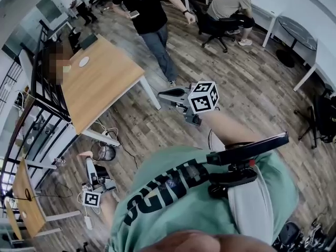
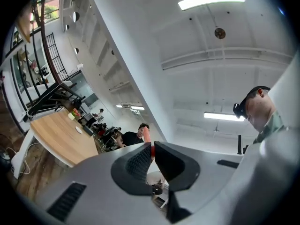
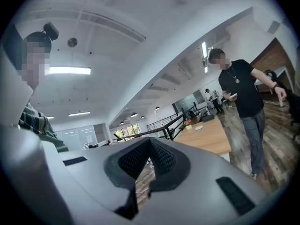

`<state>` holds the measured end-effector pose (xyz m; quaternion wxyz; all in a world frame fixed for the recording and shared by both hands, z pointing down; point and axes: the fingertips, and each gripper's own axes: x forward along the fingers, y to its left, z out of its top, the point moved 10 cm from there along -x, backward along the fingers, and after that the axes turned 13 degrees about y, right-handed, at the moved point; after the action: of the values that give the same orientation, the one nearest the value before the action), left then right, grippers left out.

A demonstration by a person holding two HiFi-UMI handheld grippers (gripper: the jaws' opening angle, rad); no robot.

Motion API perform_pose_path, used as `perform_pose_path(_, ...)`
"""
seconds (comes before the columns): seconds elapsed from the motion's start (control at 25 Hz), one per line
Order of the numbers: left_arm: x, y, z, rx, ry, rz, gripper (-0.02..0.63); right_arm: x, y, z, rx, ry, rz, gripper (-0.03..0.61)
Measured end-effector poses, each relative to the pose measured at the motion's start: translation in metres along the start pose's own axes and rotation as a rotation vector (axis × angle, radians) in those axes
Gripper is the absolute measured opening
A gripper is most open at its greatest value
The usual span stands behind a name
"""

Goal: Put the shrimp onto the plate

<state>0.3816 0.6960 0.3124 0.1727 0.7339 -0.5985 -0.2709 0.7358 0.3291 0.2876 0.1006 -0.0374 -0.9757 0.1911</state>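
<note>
In the left gripper view a thin orange-pink shrimp (image 2: pixel 147 136) sticks up from between the jaws, and my left gripper (image 2: pixel 152 147) is shut on it. In the head view that left gripper (image 1: pixel 90 166) hangs low at the left, over the wooden floor. A small white plate (image 1: pixel 84 61) lies on the long wooden table (image 1: pixel 107 85), far from both grippers. The same plate (image 2: pixel 78 130) shows in the left gripper view and, as the plate (image 3: pixel 199 127), in the right one. My right gripper (image 1: pixel 161 94) is held out mid-air past the table's corner. Seen from its own camera, the right gripper (image 3: pixel 150 142) is shut and holds nothing.
A person in black (image 1: pixel 149 14) stands beyond the table's far end, and another person (image 1: pixel 231 4) sits on a chair. A black railing (image 1: pixel 37 104) runs along the table's left side. Cables (image 1: pixel 113 140) lie on the floor; a small wooden table (image 1: pixel 26 203) stands at lower left.
</note>
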Motion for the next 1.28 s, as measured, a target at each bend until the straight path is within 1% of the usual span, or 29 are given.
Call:
perform_pose_path(0.16,0.029,-0.015,-0.039,-0.03,0.042,0.013,0.025,-0.032,-0.018,-0.019,-0.014,0.021,0.06,0.006)
perform_pose_path(0.28,0.047,-0.03,-0.068,-0.051,0.055,0.038,0.025,-0.049,-0.034,-0.031,-0.014,0.041,0.119,0.006)
perform_pose_path(0.32,0.054,-0.033,-0.073,-0.048,0.071,0.049,0.025,-0.053,-0.039,-0.035,-0.009,0.044,0.131,0.006)
perform_pose_path(0.44,0.071,-0.041,-0.078,-0.006,0.142,0.093,0.025,-0.059,-0.044,-0.043,-0.002,0.056,0.154,0.006)
perform_pose_path(0.6,0.074,-0.048,-0.083,-0.016,0.154,0.112,0.025,-0.041,-0.039,-0.041,-0.01,0.084,0.218,0.006)
perform_pose_path(0.72,0.078,-0.057,-0.088,-0.016,0.162,0.125,0.025,-0.038,-0.038,-0.039,-0.038,0.104,0.263,0.006)
perform_pose_path(0.8,0.086,-0.061,-0.09,-0.016,0.164,0.124,0.025,-0.043,-0.043,-0.038,-0.04,0.104,0.272,0.006)
perform_pose_path(1.0,0.093,-0.065,-0.097,-0.027,0.17,0.101,0.025,-0.05,-0.05,-0.043,-0.006,0.112,0.263,0.006)
perform_pose_path(1.28,0.096,-0.062,-0.095,-0.029,0.186,0.08,0.025,-0.051,-0.046,-0.038,-0.016,0.099,0.252,0.006)
